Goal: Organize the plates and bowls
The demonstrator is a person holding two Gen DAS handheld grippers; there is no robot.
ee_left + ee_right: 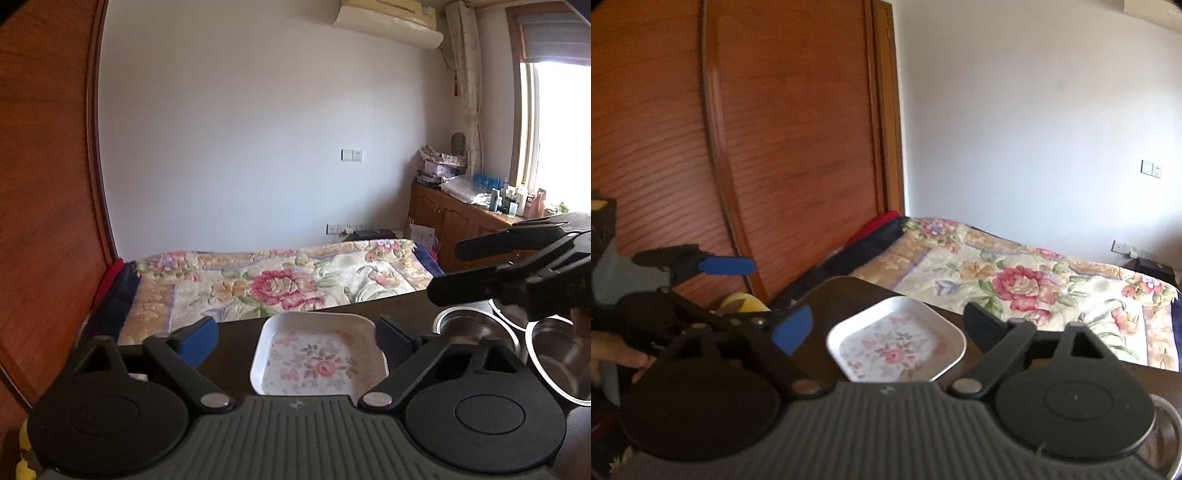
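A white square plate with a pink flower print [318, 357] lies on the dark table [236, 347]. My left gripper [295, 338] is open and empty, its fingers on either side of the plate and above it. Two steel bowls [476, 326] [561, 358] stand to the plate's right. My right gripper [448, 271] hangs open above those bowls. In the right wrist view the same plate [897, 341] lies between the open fingers of my right gripper [890, 326], and my left gripper [738, 266] shows at the left, open.
A bed with a floral blanket [280, 280] lies just past the table's far edge. A wooden wardrobe [757, 147] stands at the left. A wooden cabinet with clutter [461, 214] stands under the window. A yellow object [744, 302] lies by the table's left corner.
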